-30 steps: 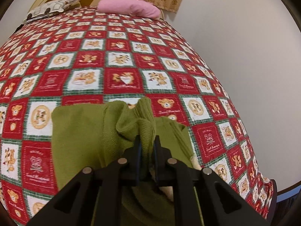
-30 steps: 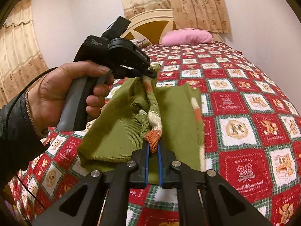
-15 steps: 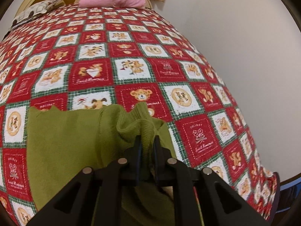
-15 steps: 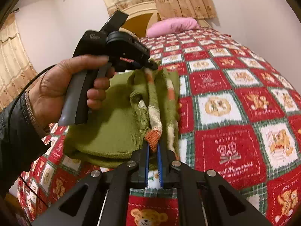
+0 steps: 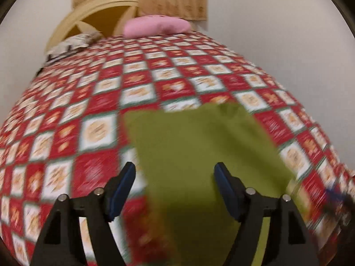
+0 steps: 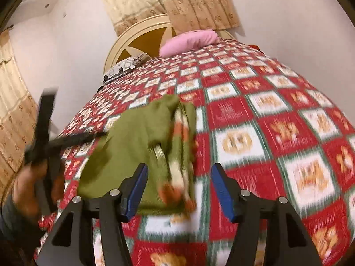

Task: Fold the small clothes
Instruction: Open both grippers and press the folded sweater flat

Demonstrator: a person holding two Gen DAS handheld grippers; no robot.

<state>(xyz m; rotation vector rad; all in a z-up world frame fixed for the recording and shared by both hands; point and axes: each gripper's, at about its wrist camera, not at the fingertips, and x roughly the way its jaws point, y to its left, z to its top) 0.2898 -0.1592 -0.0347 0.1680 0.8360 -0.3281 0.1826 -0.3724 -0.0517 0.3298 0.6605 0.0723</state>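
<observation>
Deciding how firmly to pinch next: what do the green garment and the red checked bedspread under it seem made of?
Green garment: likely soft matte knit; it drapes in thick folds, with a striped orange-and-cream band. Motion blur hides the weave.
Red checked bedspread: apparently printed matte woven cloth with flat bear-pattern squares, possibly quilted; I cannot confirm.

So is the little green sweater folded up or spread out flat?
Folded. The green sweater lies doubled on the quilt, its striped sleeve tucked on top. Both claws, left and right, are open.

The sweater (image 6: 142,146) lies on the bedspread (image 6: 277,115), with the pillow (image 6: 188,41) behind by the headboard (image 6: 142,37).
</observation>
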